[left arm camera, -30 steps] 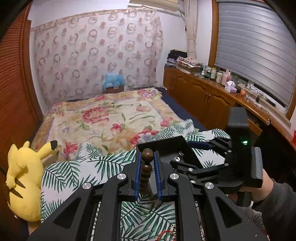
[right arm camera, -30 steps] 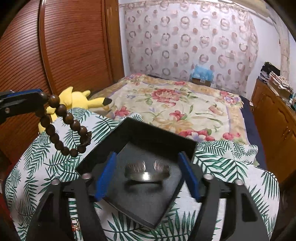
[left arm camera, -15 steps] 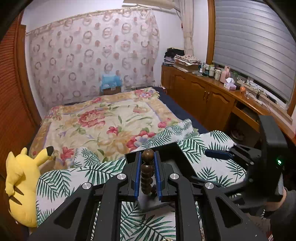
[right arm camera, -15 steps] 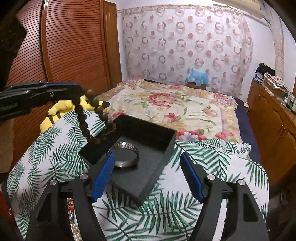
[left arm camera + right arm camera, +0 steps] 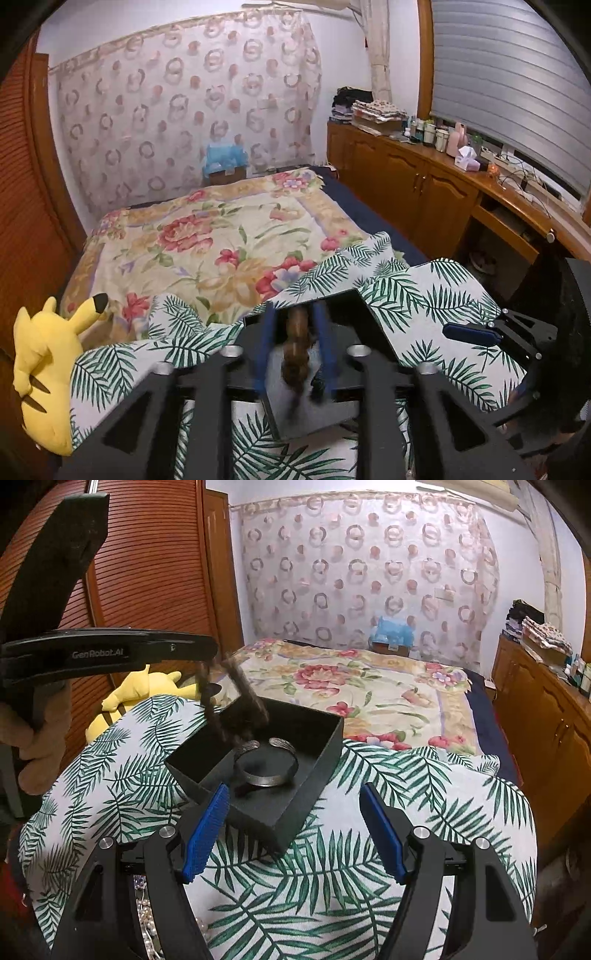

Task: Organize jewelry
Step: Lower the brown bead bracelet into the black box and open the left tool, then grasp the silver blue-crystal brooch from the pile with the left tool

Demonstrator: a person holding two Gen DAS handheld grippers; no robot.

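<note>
A black open box (image 5: 314, 775) sits on the palm-leaf cloth (image 5: 369, 867). A silver cuff bracelet (image 5: 266, 762) lies inside it. My left gripper (image 5: 295, 354) has its blue pads apart, and the brown bead bracelet (image 5: 295, 350) is blurred between them, above the box (image 5: 354, 314). In the right wrist view the bead bracelet (image 5: 229, 709) is a blurred dark loop under the left gripper's tip (image 5: 210, 651), dropping over the box's rear left corner. My right gripper (image 5: 295, 830) is open and empty, just in front of the box.
A yellow plush toy (image 5: 44, 376) lies at the cloth's left edge. More loose jewelry (image 5: 147, 915) shows below my right gripper. A floral bedspread (image 5: 221, 240) lies behind, wooden cabinets (image 5: 424, 192) to the right, a slatted wardrobe (image 5: 140, 565) to the left.
My left gripper moved over the box and its pads have spread; the bead bracelet, held firm before, is now blurred and falling towards the box. My right gripper drew back a little.
</note>
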